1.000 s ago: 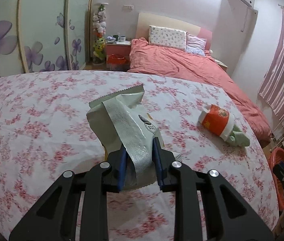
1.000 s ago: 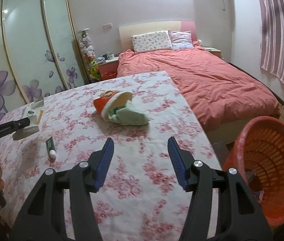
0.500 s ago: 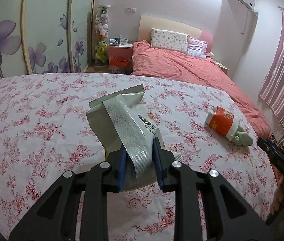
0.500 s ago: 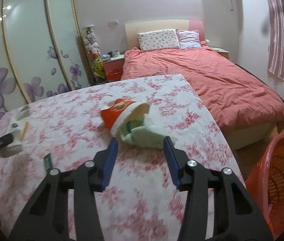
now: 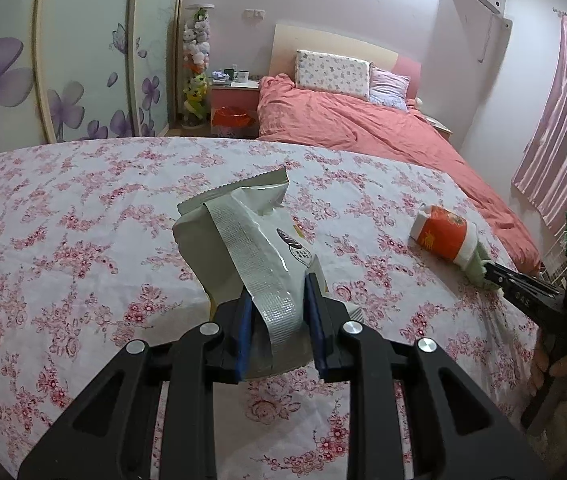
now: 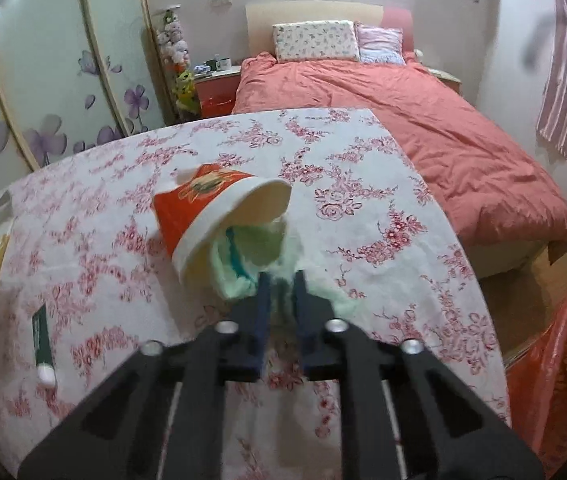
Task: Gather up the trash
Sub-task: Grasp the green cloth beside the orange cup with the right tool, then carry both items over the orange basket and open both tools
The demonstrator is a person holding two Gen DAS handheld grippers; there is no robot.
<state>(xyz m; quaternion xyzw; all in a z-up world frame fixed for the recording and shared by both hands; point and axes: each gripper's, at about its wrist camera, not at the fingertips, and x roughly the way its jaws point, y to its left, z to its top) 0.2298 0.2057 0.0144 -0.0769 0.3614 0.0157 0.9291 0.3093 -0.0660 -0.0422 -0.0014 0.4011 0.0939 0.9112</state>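
My left gripper (image 5: 277, 292) is shut on a crumpled pale snack bag (image 5: 243, 232), held just above the floral tablecloth (image 5: 63, 220). A red and white paper cup (image 6: 203, 204) lies on its side near the table's right edge. A pale green wad (image 6: 251, 248) spills from the cup's mouth. My right gripper (image 6: 281, 280) is shut on the near end of that wad, with the blue pads (image 6: 263, 292) pinching it. In the left wrist view the same cup (image 5: 441, 236) lies at the right, and the right gripper (image 5: 495, 276) reaches its green end, held by a hand.
An orange slatted basket (image 6: 555, 380) stands on the floor past the table's right edge. A green tube (image 6: 41, 336) with a white cap lies at the table's left, with small items beyond it. A red bed (image 6: 403, 112) fills the far side.
My right gripper moved forward and down to the cup and its jaws closed from wide apart onto the green wad. The left gripper kept still with the snack bag.
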